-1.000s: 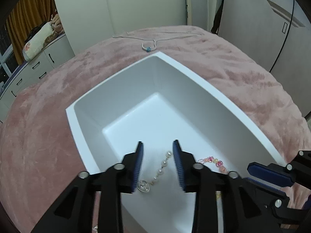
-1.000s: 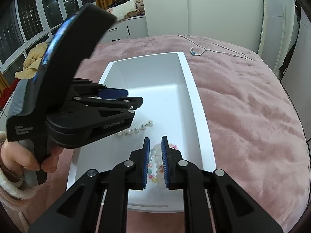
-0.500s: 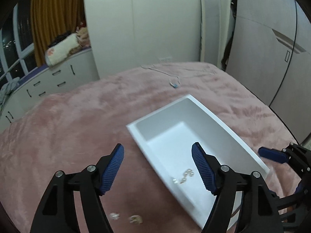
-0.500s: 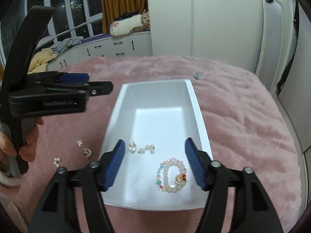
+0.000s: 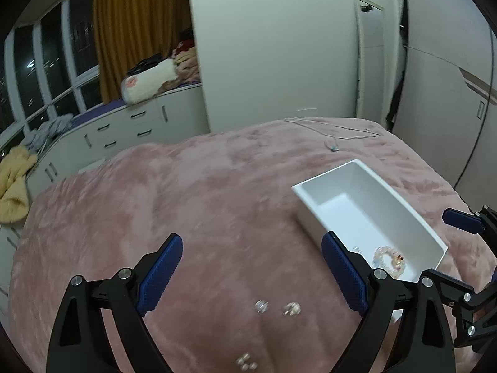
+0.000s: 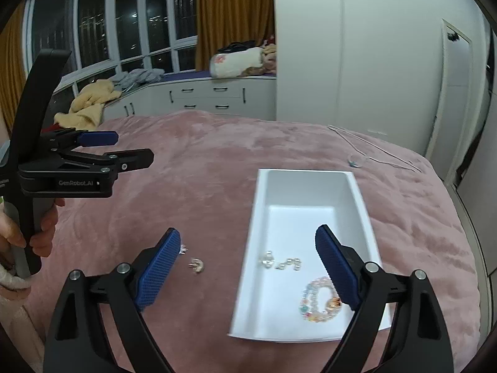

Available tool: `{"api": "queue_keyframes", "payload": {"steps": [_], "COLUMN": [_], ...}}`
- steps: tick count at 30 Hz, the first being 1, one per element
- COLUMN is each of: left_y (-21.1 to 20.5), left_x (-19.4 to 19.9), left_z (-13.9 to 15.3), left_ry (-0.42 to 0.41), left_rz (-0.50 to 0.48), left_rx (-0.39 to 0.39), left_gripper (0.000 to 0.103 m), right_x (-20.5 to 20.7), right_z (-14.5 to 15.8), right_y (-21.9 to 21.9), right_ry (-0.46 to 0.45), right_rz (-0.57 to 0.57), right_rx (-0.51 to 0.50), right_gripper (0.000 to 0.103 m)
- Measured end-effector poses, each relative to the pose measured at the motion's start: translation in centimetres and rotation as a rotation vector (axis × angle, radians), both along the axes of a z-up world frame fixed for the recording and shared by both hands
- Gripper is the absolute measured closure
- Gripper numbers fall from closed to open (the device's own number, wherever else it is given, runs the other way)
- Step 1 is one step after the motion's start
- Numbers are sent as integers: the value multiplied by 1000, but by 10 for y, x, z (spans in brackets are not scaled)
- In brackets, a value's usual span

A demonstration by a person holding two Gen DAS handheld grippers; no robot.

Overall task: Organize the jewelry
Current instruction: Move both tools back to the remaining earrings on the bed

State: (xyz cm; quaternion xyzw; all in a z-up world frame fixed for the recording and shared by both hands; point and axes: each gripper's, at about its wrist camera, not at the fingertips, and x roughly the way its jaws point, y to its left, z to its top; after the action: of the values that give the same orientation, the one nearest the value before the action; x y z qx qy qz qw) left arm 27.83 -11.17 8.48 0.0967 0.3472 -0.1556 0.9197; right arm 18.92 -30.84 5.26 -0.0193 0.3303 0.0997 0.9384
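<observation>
A white box (image 6: 307, 175) sits on a pink blanket (image 6: 202, 186); it also shows in the left wrist view (image 5: 326, 185). In it lie a pearl piece (image 6: 281, 262) and a coloured bead bracelet (image 6: 320, 300), also in the left wrist view (image 5: 389, 261). Small silver earrings lie on the blanket left of the box (image 6: 197, 264), (image 5: 290, 308), (image 5: 261, 306), (image 5: 246, 362). My left gripper (image 5: 251, 275) is open and empty above the blanket; it also shows in the right wrist view (image 6: 102, 155). My right gripper (image 6: 248, 269) is open and empty above the box's near end.
A thin necklace with a blue pendant (image 6: 354, 161) lies on the blanket beyond the box. White drawers (image 6: 202, 96) with clothes on top stand behind the bed. White wardrobe doors (image 5: 279, 46) rise at the back.
Both grippers have opened wide and pulled back and up from the box. The pearl piece and the bead bracelet now lie loose in the box.
</observation>
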Motion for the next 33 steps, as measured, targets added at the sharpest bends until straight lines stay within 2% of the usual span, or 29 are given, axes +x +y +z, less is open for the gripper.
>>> {"api": "queue_keyframes", "payload": {"steps": [4, 7, 11, 16, 23, 28, 33], "left_y": [33, 52, 71, 85, 80, 68, 59], "left_x": [-18, -28, -41, -46, -45, -44, -44], "left_z": [-9, -21, -42, -81, -126, -153, -172], "left_ry": [2, 42, 79, 158, 217, 253, 270], "left_rz": [44, 59, 85, 109, 101, 77, 59], "left_rx": [11, -5, -9, -50, -44, -20, 0], "left_gripper": [11, 10, 10, 10, 11, 23, 27], "right_x": [2, 6, 15, 27, 45, 56, 67], "right_z": [-4, -9, -17, -30, -59, -96, -129], "right_y": [27, 47, 67, 87, 108, 110, 107], "right_ry": [7, 11, 22, 39, 87, 165, 227], "right_rz": [39, 60, 83, 109, 140, 133, 108], "right_rx": [-11, -25, -30, -41, -78, -80, -73], "right_gripper": [15, 15, 15, 17, 26, 34, 37]}}
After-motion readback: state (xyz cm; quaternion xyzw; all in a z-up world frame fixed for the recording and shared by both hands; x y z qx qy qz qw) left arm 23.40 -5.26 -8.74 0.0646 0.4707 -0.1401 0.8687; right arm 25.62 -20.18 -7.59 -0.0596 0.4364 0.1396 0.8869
